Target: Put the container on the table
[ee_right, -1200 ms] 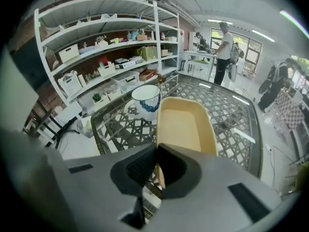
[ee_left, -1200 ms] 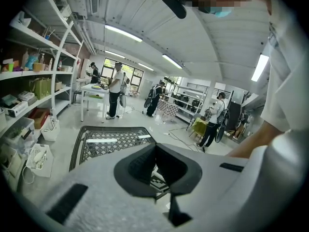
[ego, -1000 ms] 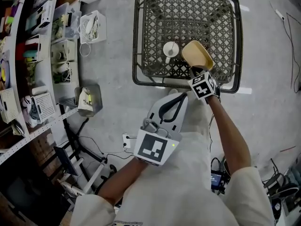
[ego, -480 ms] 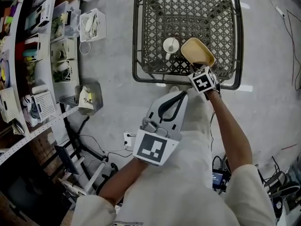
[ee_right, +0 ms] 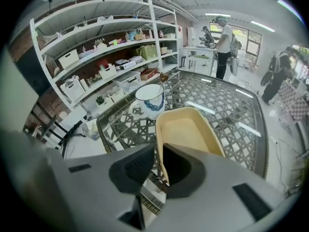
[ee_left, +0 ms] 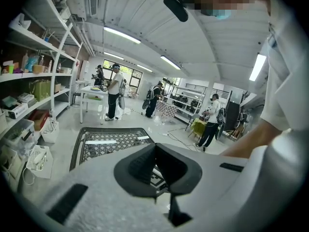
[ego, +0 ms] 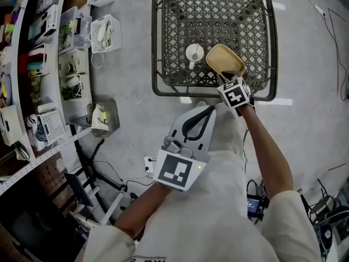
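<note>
A cream-yellow plastic container (ego: 224, 62) (ee_right: 193, 135) hangs over the near part of the dark wicker table (ego: 163, 15) (ee_right: 231, 110). My right gripper (ego: 226, 76) (ee_right: 159, 164) is shut on the container's near rim and holds it above the lattice top. A white cup with a blue rim (ego: 194, 53) (ee_right: 150, 99) stands on the table just left of the container. My left gripper (ego: 199, 123) (ee_left: 155, 164) is held close to my body, short of the table, its jaws shut with nothing between them.
Shelves (ego: 32, 64) (ee_right: 96, 57) with white baskets and small items line the left side. A tray with a bag (ego: 101, 116) lies on the floor near them. Cables (ego: 338, 42) run along the floor at right. Several people (ee_left: 114, 92) stand far off.
My right gripper has carried the container a little farther over the table and slightly left, nearer the cup. The left gripper has stayed put.
</note>
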Motion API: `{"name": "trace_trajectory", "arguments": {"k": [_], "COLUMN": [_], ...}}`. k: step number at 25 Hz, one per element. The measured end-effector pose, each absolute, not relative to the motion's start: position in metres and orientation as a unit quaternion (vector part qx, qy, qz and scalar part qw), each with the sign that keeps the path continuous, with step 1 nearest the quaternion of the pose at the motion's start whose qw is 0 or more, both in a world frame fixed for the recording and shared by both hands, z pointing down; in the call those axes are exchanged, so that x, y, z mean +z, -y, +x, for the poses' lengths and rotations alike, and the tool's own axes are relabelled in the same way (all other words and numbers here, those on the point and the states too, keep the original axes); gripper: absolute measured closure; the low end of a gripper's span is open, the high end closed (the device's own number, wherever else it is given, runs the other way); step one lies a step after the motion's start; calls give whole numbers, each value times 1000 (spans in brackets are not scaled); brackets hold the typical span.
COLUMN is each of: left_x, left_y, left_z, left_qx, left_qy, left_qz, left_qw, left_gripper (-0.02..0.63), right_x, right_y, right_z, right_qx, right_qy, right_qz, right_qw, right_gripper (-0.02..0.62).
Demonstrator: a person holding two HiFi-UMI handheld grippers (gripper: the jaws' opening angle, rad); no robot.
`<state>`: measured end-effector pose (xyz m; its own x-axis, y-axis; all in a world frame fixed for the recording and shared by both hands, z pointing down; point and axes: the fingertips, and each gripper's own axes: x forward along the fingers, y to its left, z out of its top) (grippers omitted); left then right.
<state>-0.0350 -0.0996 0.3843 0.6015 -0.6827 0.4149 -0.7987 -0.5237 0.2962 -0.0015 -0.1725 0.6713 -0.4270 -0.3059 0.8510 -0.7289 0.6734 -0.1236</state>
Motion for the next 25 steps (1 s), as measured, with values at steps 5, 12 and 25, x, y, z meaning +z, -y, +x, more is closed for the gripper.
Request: {"name": "trace_trajectory", "arguments": {"k": [5, 12, 25], "left_x": [374, 361, 348], "left_y": [95, 87, 77], "left_z": [-35, -32, -33], "left_qx": [118, 110, 97], "left_qy": [427, 421, 413], "left_qz": [868, 875, 887], "left_qw": [225, 212, 182], "left_gripper": [583, 583, 583], "right_x": [654, 617, 522], "right_y": [173, 164, 147], "right_z": [1, 5, 19], "right_qx": [239, 234, 184], "right_qy": [811, 825, 848], "right_qz": [333, 355, 406], "right_qw": [416, 373, 286], "right_gripper": [541, 541, 574]}}
